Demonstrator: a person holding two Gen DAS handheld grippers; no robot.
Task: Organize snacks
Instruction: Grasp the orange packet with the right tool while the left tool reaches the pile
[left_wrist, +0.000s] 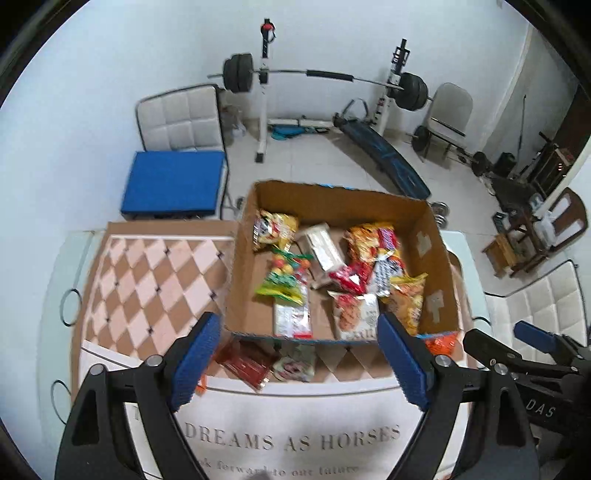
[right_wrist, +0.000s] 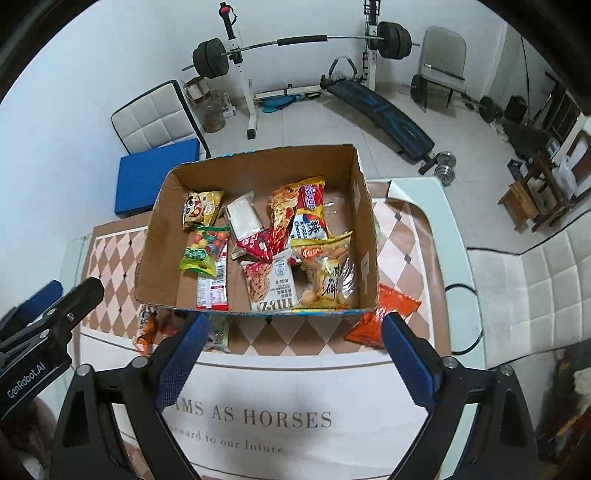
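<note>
A cardboard box (left_wrist: 240, 258) (right_wrist: 155, 229) stands on the checkered table mat and holds several snack packets, among them a green candy bag (left_wrist: 282, 280) (right_wrist: 201, 251) and a noodle packet (right_wrist: 295, 210). Loose packets lie on the mat in front of the box: a dark red one (left_wrist: 245, 363), a pale one (left_wrist: 295, 365), and an orange one (left_wrist: 441, 341) (right_wrist: 384, 314). My left gripper (left_wrist: 299, 365) is open and empty, hovering in front of the box. My right gripper (right_wrist: 291, 363) is open and empty beside it, near the orange packet.
A white cloth with printed words (right_wrist: 269, 417) covers the table's near part. White padded chairs (left_wrist: 177, 118) (right_wrist: 535, 280), a blue cushion (left_wrist: 173, 182) and a barbell rack with bench (left_wrist: 332, 77) stand beyond the table.
</note>
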